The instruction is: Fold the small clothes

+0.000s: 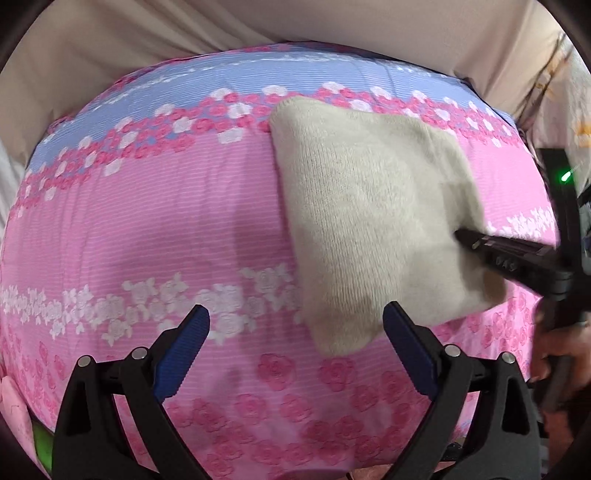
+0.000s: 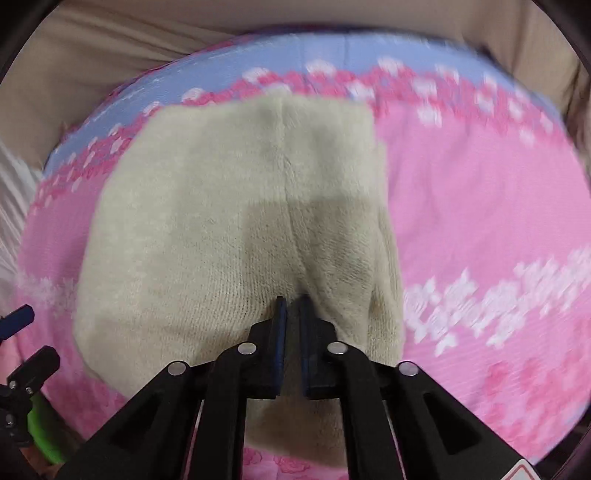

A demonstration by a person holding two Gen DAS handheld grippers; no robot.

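A cream knitted garment lies folded on a pink floral bedsheet. It also shows in the right wrist view, with a seam down its middle. My left gripper is open and empty, hovering just in front of the garment's near corner. My right gripper is shut on the garment's near edge, pinching a raised fold. In the left wrist view the right gripper comes in from the right and its tips meet the garment's right edge.
The sheet has a blue band at the far side. Beige fabric lies beyond the bed. A pink object sits at the lower left. The left gripper's fingers show at the left edge.
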